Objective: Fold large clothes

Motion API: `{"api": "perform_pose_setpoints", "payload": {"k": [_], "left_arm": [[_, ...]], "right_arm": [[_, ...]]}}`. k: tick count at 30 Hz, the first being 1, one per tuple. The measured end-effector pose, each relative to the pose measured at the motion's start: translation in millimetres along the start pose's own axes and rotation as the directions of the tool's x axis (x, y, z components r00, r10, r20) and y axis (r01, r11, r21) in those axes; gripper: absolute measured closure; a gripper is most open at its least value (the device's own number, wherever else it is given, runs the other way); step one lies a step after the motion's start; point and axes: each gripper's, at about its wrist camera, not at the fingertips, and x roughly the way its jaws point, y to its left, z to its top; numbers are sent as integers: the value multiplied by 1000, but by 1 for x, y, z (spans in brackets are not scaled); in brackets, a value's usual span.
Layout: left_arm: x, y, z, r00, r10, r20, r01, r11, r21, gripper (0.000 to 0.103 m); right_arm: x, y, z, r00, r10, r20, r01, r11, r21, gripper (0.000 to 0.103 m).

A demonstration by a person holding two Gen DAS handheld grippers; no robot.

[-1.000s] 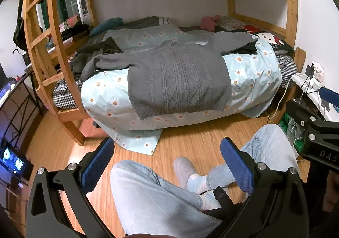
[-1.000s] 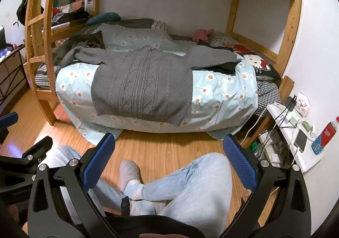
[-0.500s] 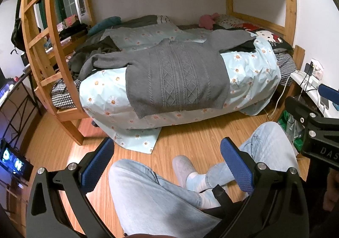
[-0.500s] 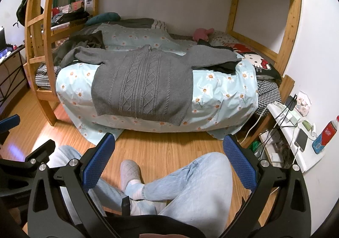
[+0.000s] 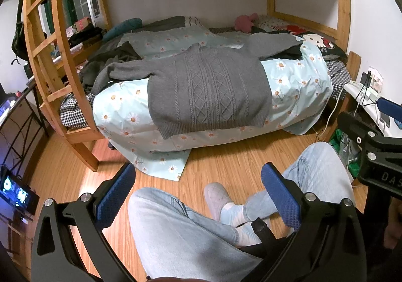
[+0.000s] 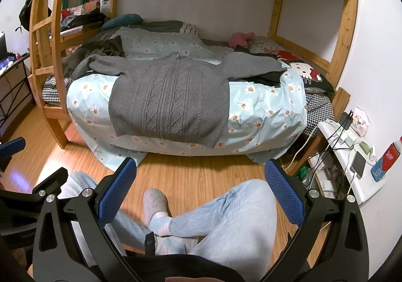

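A large grey cable-knit sweater [image 5: 211,88] lies spread flat on the daisy-print quilt [image 5: 299,86] of the lower bunk, sleeves stretched left and right, its hem hanging over the bed's front edge. It also shows in the right wrist view [image 6: 170,101]. My left gripper [image 5: 198,189] is open and empty, held low over the person's jeans-clad legs, well short of the bed. My right gripper [image 6: 198,184] is open and empty too, at the same distance from the sweater. The right gripper's body shows at the right edge of the left wrist view [image 5: 371,141].
A wooden bunk frame with ladder [image 5: 50,56] stands at left. Dark clothes [image 5: 113,58] are piled at the bed's left end, a Hello Kitty pillow [image 6: 306,73] at right. A white side shelf [image 6: 351,156] with chargers, phone and bottle stands at right. A wood floor [image 6: 201,171] lies ahead.
Both grippers have drifted slightly toward the bed; the sweater looks a little larger and lower in the views. Jaws stay open. The sweater has not moved.
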Motion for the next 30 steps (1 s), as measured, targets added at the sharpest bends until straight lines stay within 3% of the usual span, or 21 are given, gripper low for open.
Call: {"api": "perform_pose_setpoints", "payload": {"k": [8, 12, 20, 25, 30], "left_arm": [[13, 0, 5, 1000, -14, -9, 14, 1000, 7, 4], [42, 4, 29, 1000, 11, -26, -10, 1000, 17, 4], [119, 9, 84, 996, 23, -90, -23, 1000, 4, 4], [174, 20, 116, 994, 7, -109, -9, 1000, -21, 4], [231, 36, 147, 991, 24, -128, -31, 998, -50, 4]], "right_arm": [[1, 2, 1, 1000, 6, 8, -6, 1000, -5, 3], [21, 0, 16, 1000, 3, 14, -3, 1000, 6, 3], [106, -5, 63, 999, 3, -32, -3, 1000, 20, 3], [168, 0, 89, 999, 34, -31, -34, 999, -2, 3], [238, 13, 116, 994, 65, -84, -65, 998, 1, 3]]}}
